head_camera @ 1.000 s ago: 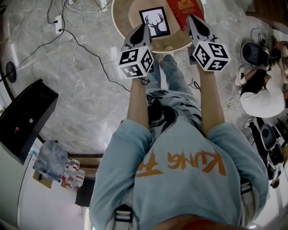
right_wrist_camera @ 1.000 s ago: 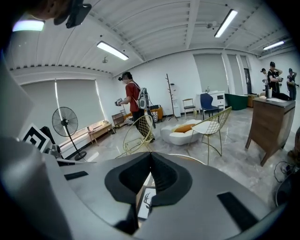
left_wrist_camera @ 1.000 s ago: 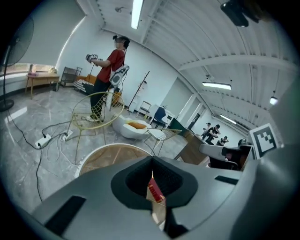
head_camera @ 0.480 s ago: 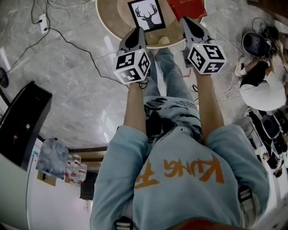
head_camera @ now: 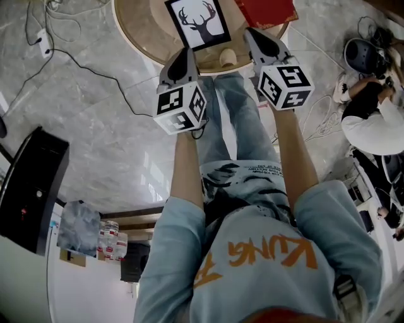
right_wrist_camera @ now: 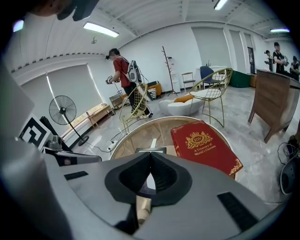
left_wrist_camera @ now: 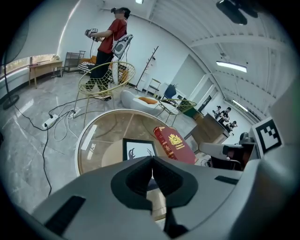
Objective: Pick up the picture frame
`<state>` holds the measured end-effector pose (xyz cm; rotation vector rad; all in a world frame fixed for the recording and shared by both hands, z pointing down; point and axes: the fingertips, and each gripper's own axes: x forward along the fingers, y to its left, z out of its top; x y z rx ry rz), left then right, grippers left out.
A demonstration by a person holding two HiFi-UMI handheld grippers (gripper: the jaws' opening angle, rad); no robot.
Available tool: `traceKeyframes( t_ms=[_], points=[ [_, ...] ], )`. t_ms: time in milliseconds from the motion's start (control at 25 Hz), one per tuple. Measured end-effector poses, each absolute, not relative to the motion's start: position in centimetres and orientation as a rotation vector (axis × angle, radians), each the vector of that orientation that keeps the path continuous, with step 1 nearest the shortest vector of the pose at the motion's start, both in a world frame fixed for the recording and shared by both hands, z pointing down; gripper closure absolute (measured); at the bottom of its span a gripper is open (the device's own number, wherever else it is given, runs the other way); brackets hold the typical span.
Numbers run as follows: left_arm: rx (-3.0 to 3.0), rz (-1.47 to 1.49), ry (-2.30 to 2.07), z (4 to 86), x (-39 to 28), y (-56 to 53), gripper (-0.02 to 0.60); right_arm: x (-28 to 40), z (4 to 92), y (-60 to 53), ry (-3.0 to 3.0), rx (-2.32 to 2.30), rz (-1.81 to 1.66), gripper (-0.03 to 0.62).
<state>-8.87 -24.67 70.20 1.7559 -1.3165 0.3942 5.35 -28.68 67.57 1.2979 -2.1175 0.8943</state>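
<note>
The frame (head_camera: 197, 22), black-edged with a deer silhouette on white, lies flat on a round table (head_camera: 142, 25). A red book (head_camera: 265, 11) with gold print lies just beside it, on its right in the head view. A small wooden piece (head_camera: 227, 58) sits near the table's closest edge, between the two tools.

The person stands at the table with both arms stretched forward. The left gripper (head_camera: 184, 52) has its jaws clenched together with nothing between them. Its tip shows over the near rim of the table, just short of the frame's near left corner. The right gripper (head_camera: 252, 31) is likewise closed tight and empty, and its tip shows by the book's near edge. Both point forward and down toward the tabletop. From each gripper view, the frame shows just past the closed jaw tips.

Cables (head_camera: 76, 53) trail across the marble floor to the left of the table. Beyond it another person (left_wrist_camera: 110, 44), in a red top, stands by a wire chair (left_wrist_camera: 105, 79).
</note>
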Motion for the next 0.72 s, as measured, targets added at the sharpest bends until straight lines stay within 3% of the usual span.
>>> traceKeyframes(
  t_ms=[720],
  points=[
    [1.692,0.55,-1.391,81.2,-10.3,-26.5,0.561,4.5,78.4,-29.9,-2.093,1.205,0.899,0.591]
  ],
)
